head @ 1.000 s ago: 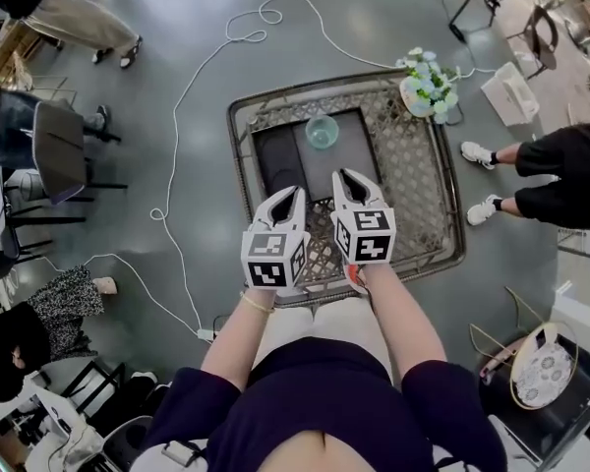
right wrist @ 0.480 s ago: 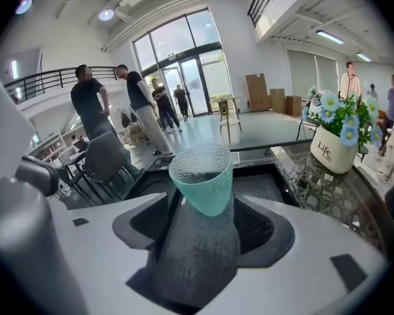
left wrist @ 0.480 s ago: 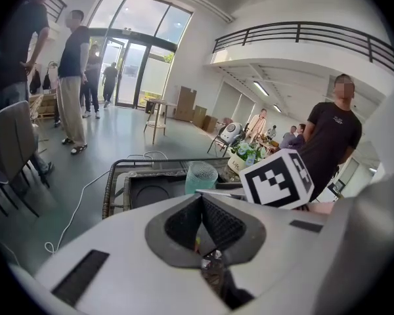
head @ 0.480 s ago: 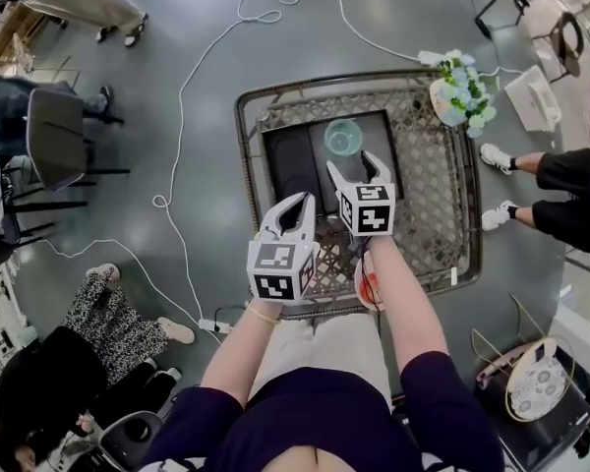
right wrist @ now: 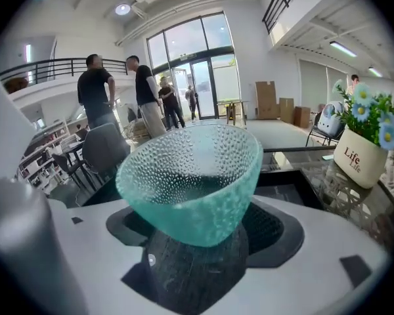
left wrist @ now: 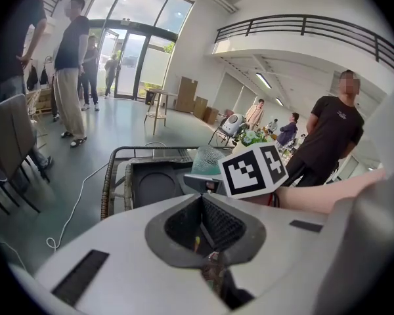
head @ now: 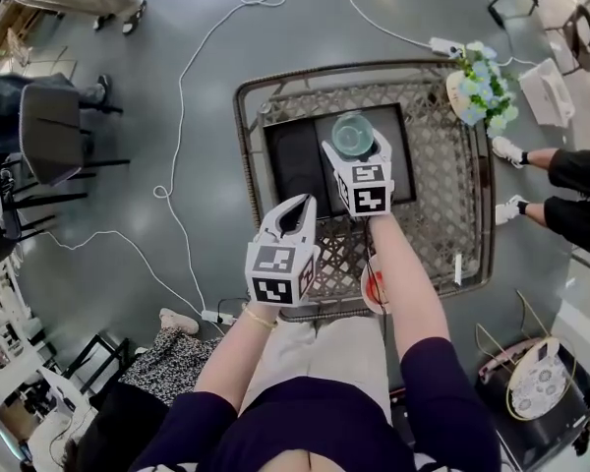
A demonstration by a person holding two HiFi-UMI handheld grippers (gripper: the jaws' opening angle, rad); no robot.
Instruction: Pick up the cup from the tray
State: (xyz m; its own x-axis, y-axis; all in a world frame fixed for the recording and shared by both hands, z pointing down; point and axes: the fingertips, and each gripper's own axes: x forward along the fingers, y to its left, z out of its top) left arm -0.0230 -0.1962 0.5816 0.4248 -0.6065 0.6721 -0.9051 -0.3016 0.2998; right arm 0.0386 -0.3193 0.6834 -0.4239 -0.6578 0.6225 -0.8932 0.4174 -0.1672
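Note:
A dimpled turquoise glass cup (head: pixel 354 133) stands on the black tray (head: pixel 293 161) on a wicker table. My right gripper (head: pixel 356 147) reaches over the tray, and its jaws are opening with the cup between them. In the right gripper view the cup (right wrist: pixel 194 176) fills the gap between the pads (right wrist: pixel 276 231), which stand off its sides. My left gripper (head: pixel 296 205) hangs back over the table's near edge, shut and empty. From the left gripper view, its jaws (left wrist: pixel 207 218) point at the tray (left wrist: pixel 154 182) and the cup (left wrist: pixel 207 158).
The wicker table (head: pixel 442 224) has a raised rim. A pot of flowers (head: pixel 484 91) sits at its far right corner. A white cable (head: pixel 177 116) runs over the floor on the left, near a chair (head: pixel 49 126). A person's legs (head: pixel 570 185) are at the right.
My right gripper has moved forward from the table's near side to the cup, and its jaws have gone from shut to wide apart around it. The left gripper has stayed back.

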